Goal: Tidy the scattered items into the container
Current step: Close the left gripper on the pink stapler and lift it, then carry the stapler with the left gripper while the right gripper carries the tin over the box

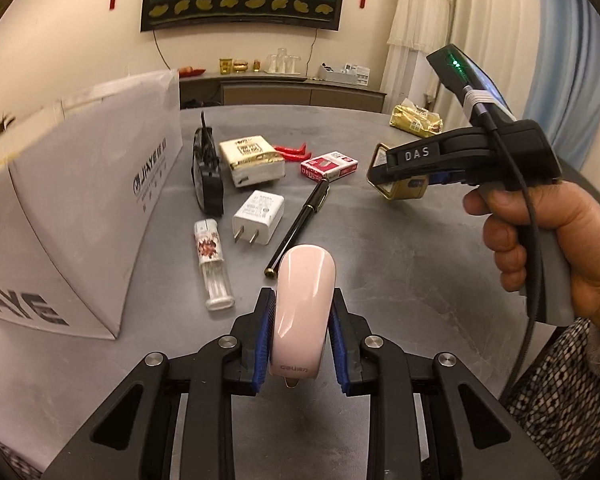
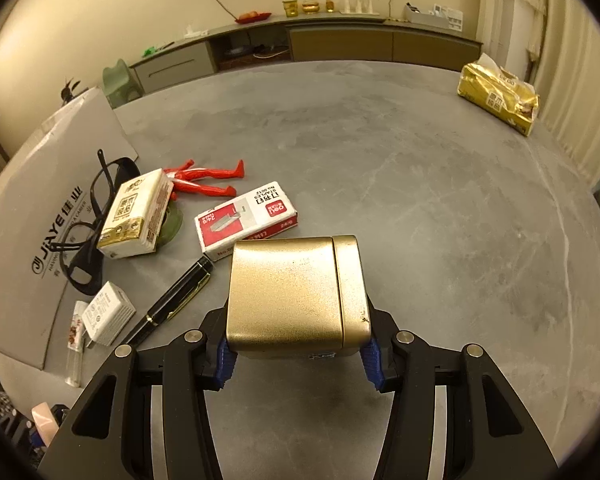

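Both grippers are loaded. Between the blue pads of the left gripper [image 1: 300,320] a pink stapler [image 1: 304,300] is clamped, and by the right gripper [image 2: 298,350] a gold tin [image 2: 296,296] is pinched at its sides; both are held above the table [image 2: 420,200], neither yet over the box [image 1: 80,208].

The box is taken as the container. Its top cannot be seen into, so what has already been put in it cannot be told.

Much is judged still to be done. Beside the box, on the table, are left: glasses [image 1: 207,172] leaning nearest its wall, a tissue pack [image 1: 252,160] just past them, a red figure [image 2: 208,180] partly hidden behind the pack, a staple carton [image 1: 329,166], a charger [image 1: 259,216], a pen [image 1: 300,228] and a lighter [image 1: 214,264]. Well away from the box, at the far edge, a gold packet [image 2: 498,98] is seen; whether it belongs to the task cannot be told.

Two items are thus in transit, at least seven remain.
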`<action>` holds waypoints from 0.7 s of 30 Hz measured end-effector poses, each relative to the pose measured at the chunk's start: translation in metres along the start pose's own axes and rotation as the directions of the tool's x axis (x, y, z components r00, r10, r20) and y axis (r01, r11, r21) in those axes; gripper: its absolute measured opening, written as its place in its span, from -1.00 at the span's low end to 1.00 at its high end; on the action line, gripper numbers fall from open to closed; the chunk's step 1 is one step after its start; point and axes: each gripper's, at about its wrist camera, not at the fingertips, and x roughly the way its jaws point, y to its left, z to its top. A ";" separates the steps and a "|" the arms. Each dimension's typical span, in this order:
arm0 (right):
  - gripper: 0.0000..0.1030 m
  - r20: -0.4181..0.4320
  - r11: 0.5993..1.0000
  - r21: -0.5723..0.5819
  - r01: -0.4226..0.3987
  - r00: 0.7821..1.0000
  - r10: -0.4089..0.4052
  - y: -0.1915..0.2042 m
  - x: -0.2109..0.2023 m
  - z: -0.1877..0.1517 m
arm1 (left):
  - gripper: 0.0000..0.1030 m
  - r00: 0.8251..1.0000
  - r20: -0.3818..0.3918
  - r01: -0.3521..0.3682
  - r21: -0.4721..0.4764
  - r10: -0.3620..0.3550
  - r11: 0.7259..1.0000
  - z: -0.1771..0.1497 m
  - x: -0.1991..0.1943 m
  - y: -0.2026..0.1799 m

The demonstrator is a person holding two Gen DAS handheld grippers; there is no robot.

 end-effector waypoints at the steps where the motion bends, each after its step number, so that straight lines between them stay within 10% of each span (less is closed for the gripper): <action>1: 0.03 0.003 1.000 0.006 -0.006 1.000 0.006 -0.001 -0.002 0.000 | -0.47 1.000 0.001 -0.009 0.008 0.009 1.000 0.002 -0.001 -0.001; 21: 0.04 0.039 0.995 0.025 -0.095 0.995 0.094 0.022 -0.042 -0.033 | -0.47 0.996 -0.012 -0.093 -0.039 0.093 0.995 0.046 -0.048 0.010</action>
